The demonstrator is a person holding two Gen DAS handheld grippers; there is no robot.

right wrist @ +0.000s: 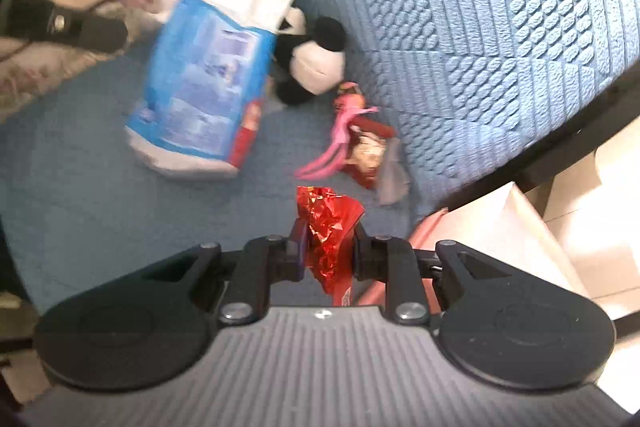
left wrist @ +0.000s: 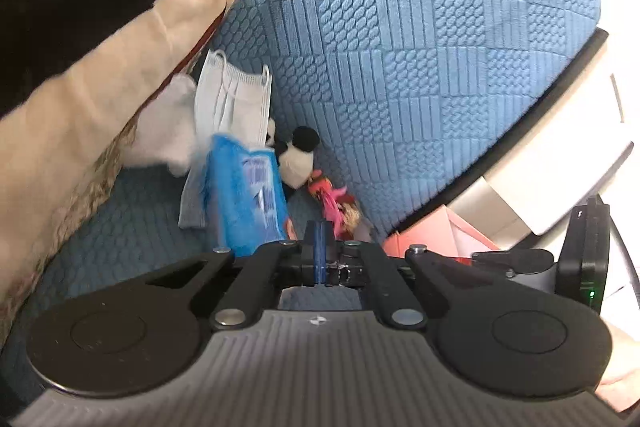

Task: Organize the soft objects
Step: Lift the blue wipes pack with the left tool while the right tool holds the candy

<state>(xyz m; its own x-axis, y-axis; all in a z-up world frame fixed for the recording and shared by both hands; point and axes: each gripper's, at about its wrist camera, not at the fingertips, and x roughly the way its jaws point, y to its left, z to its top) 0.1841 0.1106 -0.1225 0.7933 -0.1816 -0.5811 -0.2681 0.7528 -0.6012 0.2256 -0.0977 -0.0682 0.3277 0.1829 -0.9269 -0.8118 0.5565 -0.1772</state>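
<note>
We held a crumpled red foil wrapper (right wrist: 329, 227) between our right gripper (right wrist: 328, 251) fingers at lower centre. Our left gripper (left wrist: 319, 251) fingers were pressed together, empty. The panda plush (right wrist: 316, 63) lay at upper centre beside the blue packet (right wrist: 204, 91) on the blue sofa cushion (right wrist: 480, 27).

Crinkled glossy foil wrapper (right wrist: 328, 227)

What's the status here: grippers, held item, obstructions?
Right gripper shut on red foil wrapper. Left gripper shut, empty. Blue tissue pack, panda plush, pink doll on the blue sofa ahead. Nothing blocking.
</note>
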